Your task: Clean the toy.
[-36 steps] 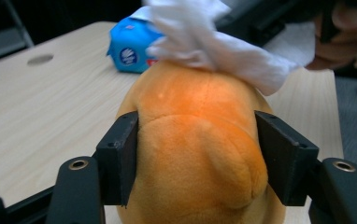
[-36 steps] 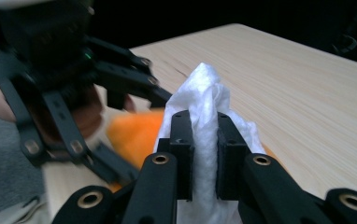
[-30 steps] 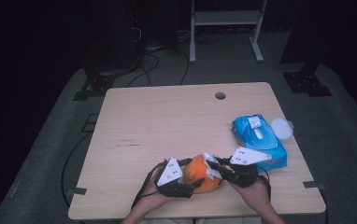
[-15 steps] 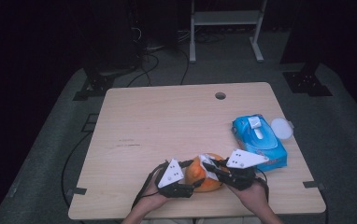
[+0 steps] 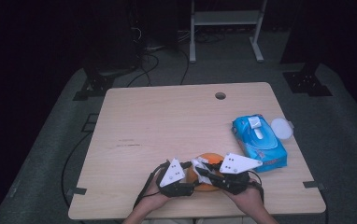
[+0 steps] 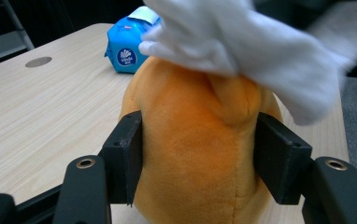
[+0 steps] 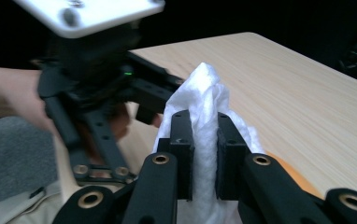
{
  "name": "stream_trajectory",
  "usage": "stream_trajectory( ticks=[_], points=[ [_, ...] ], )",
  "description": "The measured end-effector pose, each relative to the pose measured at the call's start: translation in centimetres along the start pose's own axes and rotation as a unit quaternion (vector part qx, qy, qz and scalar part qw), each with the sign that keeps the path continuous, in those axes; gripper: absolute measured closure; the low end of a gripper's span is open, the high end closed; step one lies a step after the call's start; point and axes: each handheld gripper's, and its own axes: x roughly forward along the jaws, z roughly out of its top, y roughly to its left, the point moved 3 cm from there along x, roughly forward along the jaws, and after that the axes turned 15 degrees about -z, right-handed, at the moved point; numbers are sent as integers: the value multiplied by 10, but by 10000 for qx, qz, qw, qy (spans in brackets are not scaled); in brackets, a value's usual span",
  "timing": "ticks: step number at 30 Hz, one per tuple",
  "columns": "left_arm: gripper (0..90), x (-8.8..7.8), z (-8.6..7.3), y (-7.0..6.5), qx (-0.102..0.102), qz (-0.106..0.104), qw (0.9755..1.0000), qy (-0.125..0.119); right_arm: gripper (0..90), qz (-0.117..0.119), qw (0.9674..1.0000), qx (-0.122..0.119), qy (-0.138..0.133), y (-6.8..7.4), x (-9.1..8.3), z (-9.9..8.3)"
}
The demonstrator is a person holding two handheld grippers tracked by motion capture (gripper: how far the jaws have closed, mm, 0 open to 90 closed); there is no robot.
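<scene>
On the pale wooden worktop (image 5: 167, 121), near its front edge, sits the soft orange plush toy (image 6: 200, 140); the left tongs (image 6: 197, 158) have just been closing and now clamp its flanks, steadying it for wiping; the right tongs (image 7: 200, 154) pinch a crumpled white tissue (image 7: 207, 93) above; the toy's base is cut off.

One camera looks down from high above my side of the table (image 5: 167, 121). Two more ride my grippers, very close, both seeing the orange toy (image 6: 200, 140).
</scene>
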Motion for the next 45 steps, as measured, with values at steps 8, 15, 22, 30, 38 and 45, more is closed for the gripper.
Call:
stream_trajectory(
  ticks=[8, 15, 22, 30, 38, 45],
  points=[
    [386, 3, -1, 1, 38, 47, 10000, 62, 795, -176, 9997, -175, 79, 0, -1, -3],
    [392, 2, -3, 1, 41, 112, 9999, 123, 796, -204, 9993, -266, 137, 0, 3, -3],
    [345, -4, -7, 5, -181, 37, 9998, 84, 795, -801, 9960, 143, 374, -44, -4, -22],
    [263, -5, 3, 0, 91, 65, 9999, 71, 791, -328, 9993, -69, 149, -15, 3, -14],
    [368, -14, -6, 15, -432, 260, 9987, 93, 792, -595, 9973, 166, 396, -37, 3, -29],
    [373, -16, -10, 19, -650, 327, 9973, 21, 791, -381, 9985, 291, 282, -30, 4, -25]
  ],
)
